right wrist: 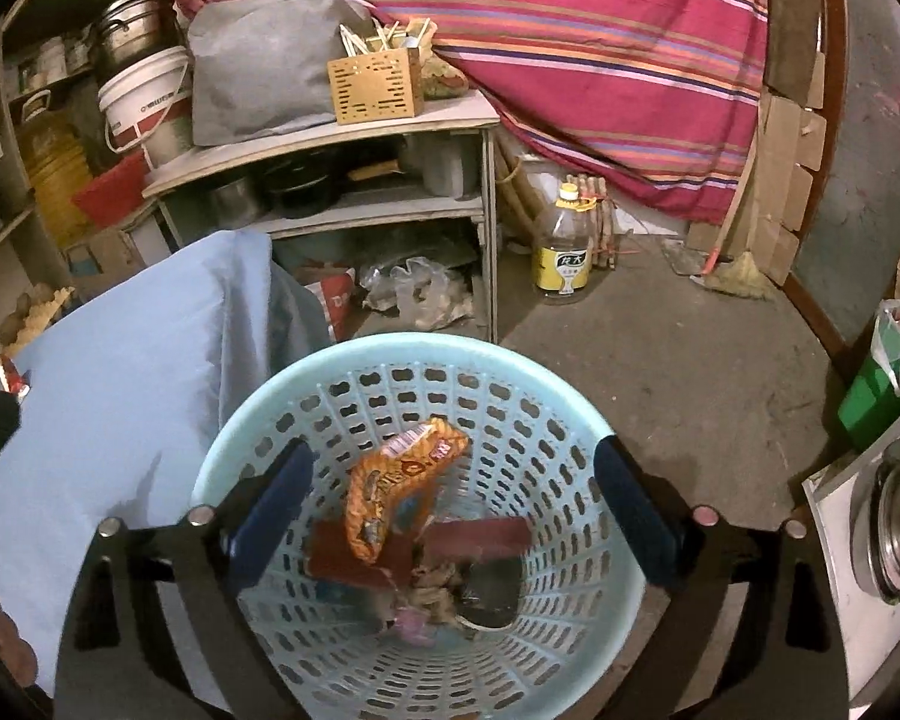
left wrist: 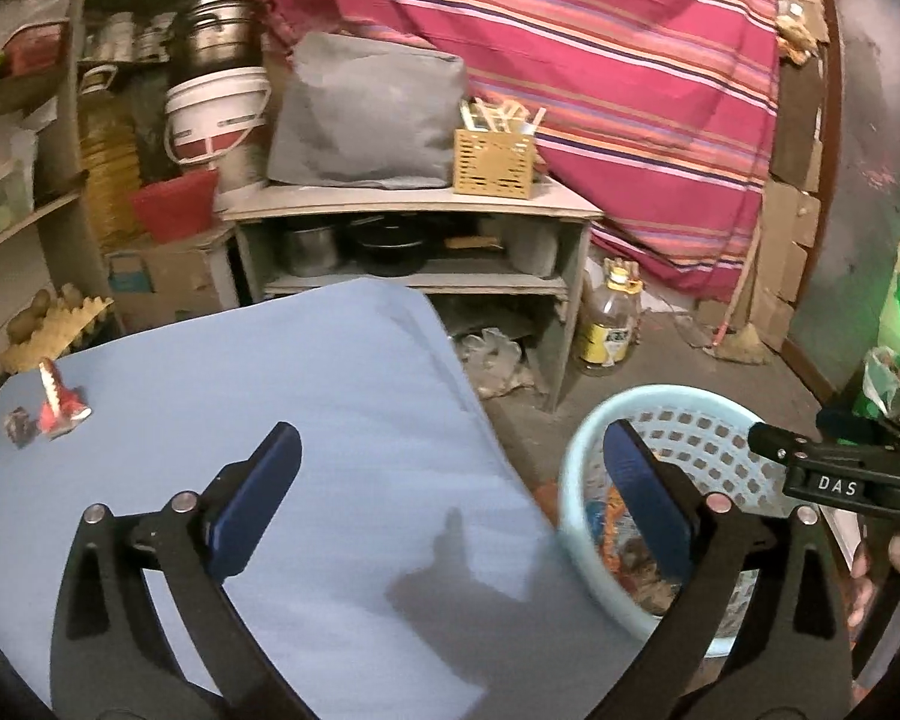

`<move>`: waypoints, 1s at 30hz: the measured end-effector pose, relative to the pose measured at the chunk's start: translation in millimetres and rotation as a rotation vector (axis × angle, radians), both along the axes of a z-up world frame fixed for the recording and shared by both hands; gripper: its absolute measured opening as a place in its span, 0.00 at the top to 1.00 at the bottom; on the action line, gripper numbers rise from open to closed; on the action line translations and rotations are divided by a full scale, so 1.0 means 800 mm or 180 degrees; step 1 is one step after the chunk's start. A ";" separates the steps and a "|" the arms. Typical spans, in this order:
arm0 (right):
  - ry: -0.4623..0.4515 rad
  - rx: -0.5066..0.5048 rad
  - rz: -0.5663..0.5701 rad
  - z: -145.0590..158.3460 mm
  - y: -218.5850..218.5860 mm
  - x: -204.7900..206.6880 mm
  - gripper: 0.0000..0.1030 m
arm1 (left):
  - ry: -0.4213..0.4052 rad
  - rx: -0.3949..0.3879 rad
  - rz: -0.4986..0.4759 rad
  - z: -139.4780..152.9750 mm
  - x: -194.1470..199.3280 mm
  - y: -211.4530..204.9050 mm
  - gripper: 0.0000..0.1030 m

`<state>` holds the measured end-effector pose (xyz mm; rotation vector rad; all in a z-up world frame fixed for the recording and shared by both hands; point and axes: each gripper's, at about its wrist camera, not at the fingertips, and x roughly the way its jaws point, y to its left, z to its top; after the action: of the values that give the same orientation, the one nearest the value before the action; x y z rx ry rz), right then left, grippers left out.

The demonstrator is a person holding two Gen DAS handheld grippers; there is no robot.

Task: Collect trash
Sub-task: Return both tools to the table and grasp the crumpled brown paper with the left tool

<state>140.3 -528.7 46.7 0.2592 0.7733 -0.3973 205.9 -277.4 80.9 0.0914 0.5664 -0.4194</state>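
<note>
Wrapper (right wrist: pixel 399 495) is dropped into basket (right wrist: pixel 330 384) at six o'clock; right gripper (right wrist: pixel 453 498) and left gripper (left wrist: pixel 450 480) are spread, empty.

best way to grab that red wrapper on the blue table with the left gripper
Take the red wrapper by its upright crumpled end, coming from above with the left gripper open. That end stands up off the table, giving the fingers something to close across; the rest lies too flat. Keep clear of the dark scrap beside it.
</note>
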 end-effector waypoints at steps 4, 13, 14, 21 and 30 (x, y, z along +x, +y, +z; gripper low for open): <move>-0.0040 -0.0098 0.0053 0.004 0.026 0.017 0.06 | -0.0037 0.0038 0.0175 0.003 0.012 0.038 0.05; -0.0243 -0.0143 0.0394 0.021 0.131 0.083 0.06 | -0.0055 0.0149 0.0728 0.004 0.057 0.179 0.05; -0.0256 -0.0149 0.0444 0.023 0.144 0.090 0.06 | -0.0050 0.0149 0.0783 0.004 0.062 0.192 0.05; -0.0333 -0.0187 0.0829 0.029 0.248 0.145 0.06 | 0.0031 0.0126 0.1270 -0.003 0.095 0.316 0.05; -0.0290 -0.0213 0.1199 0.019 0.358 0.210 0.06 | 0.0123 0.0233 0.1672 -0.029 0.131 0.427 0.05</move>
<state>308.1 -242.4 61.6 0.0646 0.6998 -0.0547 310.5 64.6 57.8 0.0024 0.6190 0.1106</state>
